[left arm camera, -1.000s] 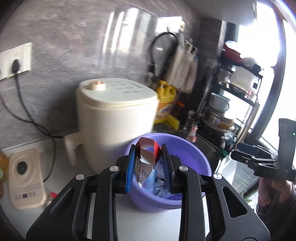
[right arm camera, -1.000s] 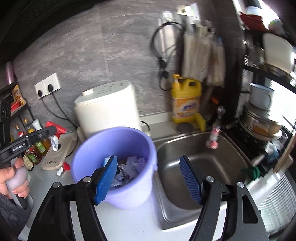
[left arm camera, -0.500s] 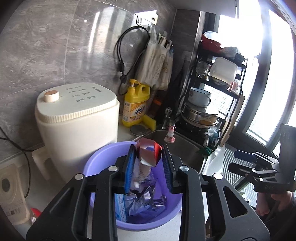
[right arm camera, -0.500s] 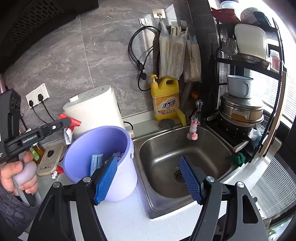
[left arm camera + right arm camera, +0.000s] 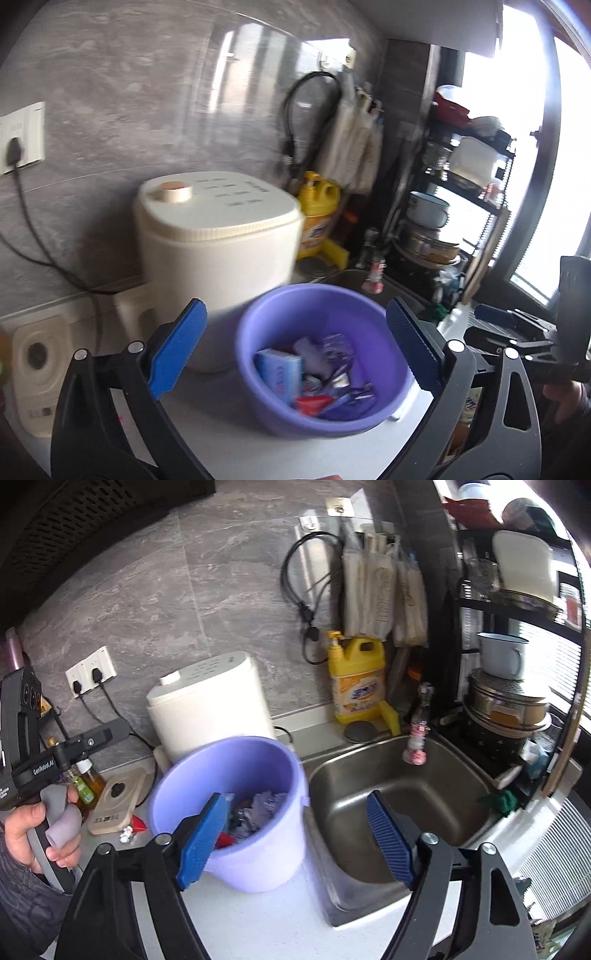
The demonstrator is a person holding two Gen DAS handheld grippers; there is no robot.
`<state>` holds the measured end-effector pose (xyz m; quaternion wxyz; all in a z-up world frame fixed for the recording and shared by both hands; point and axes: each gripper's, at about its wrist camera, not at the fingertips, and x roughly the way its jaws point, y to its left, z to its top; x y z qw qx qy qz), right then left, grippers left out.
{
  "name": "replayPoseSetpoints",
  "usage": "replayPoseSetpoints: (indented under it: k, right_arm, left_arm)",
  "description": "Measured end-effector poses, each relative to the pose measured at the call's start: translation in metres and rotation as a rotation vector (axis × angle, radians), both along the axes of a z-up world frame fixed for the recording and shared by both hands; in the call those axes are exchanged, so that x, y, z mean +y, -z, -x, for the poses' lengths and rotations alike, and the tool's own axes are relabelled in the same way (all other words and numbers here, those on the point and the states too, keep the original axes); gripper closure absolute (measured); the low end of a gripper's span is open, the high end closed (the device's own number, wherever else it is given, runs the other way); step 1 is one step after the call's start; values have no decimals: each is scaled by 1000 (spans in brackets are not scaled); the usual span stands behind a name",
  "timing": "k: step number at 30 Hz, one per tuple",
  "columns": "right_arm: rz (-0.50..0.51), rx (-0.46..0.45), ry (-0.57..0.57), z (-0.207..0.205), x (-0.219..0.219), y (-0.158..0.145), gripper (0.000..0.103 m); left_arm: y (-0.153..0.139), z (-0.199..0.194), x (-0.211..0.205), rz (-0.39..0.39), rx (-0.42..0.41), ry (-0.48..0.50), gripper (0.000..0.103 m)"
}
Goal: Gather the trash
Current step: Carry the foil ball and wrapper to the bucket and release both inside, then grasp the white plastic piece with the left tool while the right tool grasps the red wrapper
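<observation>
The left gripper (image 5: 295, 347) hangs over the purple bucket (image 5: 280, 325), jaws spread wide with nothing between them. The bucket stands upright on the white table (image 5: 258, 923), mouth up, just beside the steel sink (image 5: 406, 801) and in front of the cream cooker (image 5: 218, 251). Inside lies the trash (image 5: 317, 376): a blue-and-white carton tilted on its side, a red wrapper, crumpled foil; the blur hides finer detail. The right gripper (image 5: 295, 842) is wide too, empty, its left pad covering part of the bucket's rim. A red scrap (image 5: 138, 825) lies on the table near the bucket, partly cut off by it.
</observation>
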<state>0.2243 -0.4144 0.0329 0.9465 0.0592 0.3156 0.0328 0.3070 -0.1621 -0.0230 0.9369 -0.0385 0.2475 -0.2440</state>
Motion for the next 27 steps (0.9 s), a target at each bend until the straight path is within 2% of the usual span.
replayPoseSetpoints:
  k: [6, 10, 18, 27]
  right_arm:
    - [-6, -7, -103, -17, 37, 2, 12]
    - [-11, -2, -178, -26, 63, 4, 10]
    - [-22, 10, -362, -40, 119, 11, 12]
    - [-18, 30, -536, -51, 177, 18, 18]
  left_arm:
    - [3, 14, 41, -15, 11, -107, 6]
    - [5, 28, 75, -21, 19, -202, 6]
    - [13, 59, 135, -24, 37, -374, 6]
    - [20, 89, 177, -26, 64, -508, 6]
